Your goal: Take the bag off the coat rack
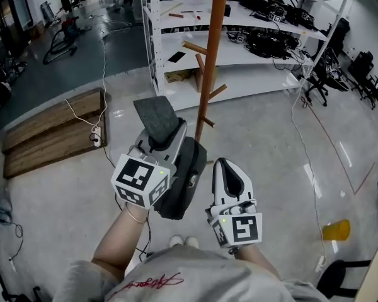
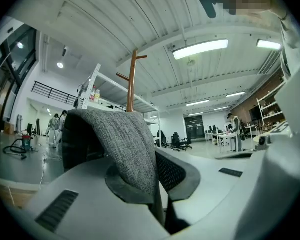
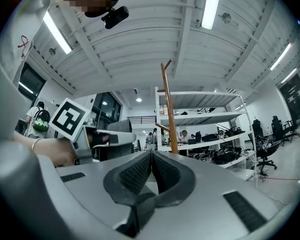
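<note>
**Two grippers up, bag hanging from the left one**

Left gripper [image 1: 168, 137]: jaws nearly together, pinching a grey woven strap [image 2: 126, 145]. The strap rises from between the pads and folds over to the left jaw's side. In the head view its free end [image 1: 156, 114] stands up above the jaw tips.

Bag [image 1: 184, 184]: dark, hanging beneath the left gripper, between the two grippers and over the pale floor [image 1: 271, 143]. It sits in front of the lower pole of the coat rack [image 1: 211, 55]. Cannot tell whether it touches the pole.

Right gripper [image 1: 225, 166]: jaws pressed together, pad to pad. It is just beside the bag, on its right.

Coat rack: brown wooden pole with short angled pegs, upright ahead of both grippers, in front of white shelving [image 1: 258, 46]. It also shows in both gripper views [image 2: 132, 81] [image 3: 168, 109].
</note>
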### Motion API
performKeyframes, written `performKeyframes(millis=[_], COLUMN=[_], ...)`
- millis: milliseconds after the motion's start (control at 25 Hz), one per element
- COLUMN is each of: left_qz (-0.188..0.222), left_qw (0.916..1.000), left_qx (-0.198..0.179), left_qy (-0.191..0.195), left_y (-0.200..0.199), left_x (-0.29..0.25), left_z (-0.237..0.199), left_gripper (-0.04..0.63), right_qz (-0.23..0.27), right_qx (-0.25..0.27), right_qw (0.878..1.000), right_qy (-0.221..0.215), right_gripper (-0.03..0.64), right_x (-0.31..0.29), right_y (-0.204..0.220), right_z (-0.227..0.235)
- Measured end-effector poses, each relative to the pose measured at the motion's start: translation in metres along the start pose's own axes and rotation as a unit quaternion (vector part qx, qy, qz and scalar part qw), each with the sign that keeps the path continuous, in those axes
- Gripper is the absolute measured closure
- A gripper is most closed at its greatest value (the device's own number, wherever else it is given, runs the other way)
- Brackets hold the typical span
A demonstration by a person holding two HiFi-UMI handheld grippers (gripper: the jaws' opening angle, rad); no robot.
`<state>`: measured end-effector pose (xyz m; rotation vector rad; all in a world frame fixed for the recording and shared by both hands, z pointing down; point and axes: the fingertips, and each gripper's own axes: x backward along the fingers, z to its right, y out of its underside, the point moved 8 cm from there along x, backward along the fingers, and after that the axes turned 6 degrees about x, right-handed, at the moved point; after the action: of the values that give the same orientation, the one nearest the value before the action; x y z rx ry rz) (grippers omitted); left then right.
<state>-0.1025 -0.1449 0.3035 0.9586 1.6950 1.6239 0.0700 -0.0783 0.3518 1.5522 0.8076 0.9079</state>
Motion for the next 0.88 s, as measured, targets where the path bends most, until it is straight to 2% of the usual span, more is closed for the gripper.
performKeyframes(millis=[160, 480, 880], left_qz=[-0.016, -0.011, -0.001], left_qw=[0.9996, 0.9985, 0.9979], left_qx=[0.022, 0.052, 0.062], left_qy=[-0.002, -0.011, -0.021], left_y=[0.024, 0.043, 0.052], left_x=[0.028, 0.083, 0.114], left_z=[0.018, 0.055, 0.078], left_gripper=[0.558, 0.558, 0.558], right_qz=[0.009, 0.009, 0.011], right_qx=[0.009, -0.003, 0.001], right_qw=[1.000, 0.999, 0.997], right_qy=[-0.015, -0.046, -0.072], right_gripper=[0.598, 0.599, 0.599], right_x=[0.005, 0.024, 0.037], right_y=[-0.005, -0.008, -0.011], right_z=[-0.009, -0.033, -0.049])
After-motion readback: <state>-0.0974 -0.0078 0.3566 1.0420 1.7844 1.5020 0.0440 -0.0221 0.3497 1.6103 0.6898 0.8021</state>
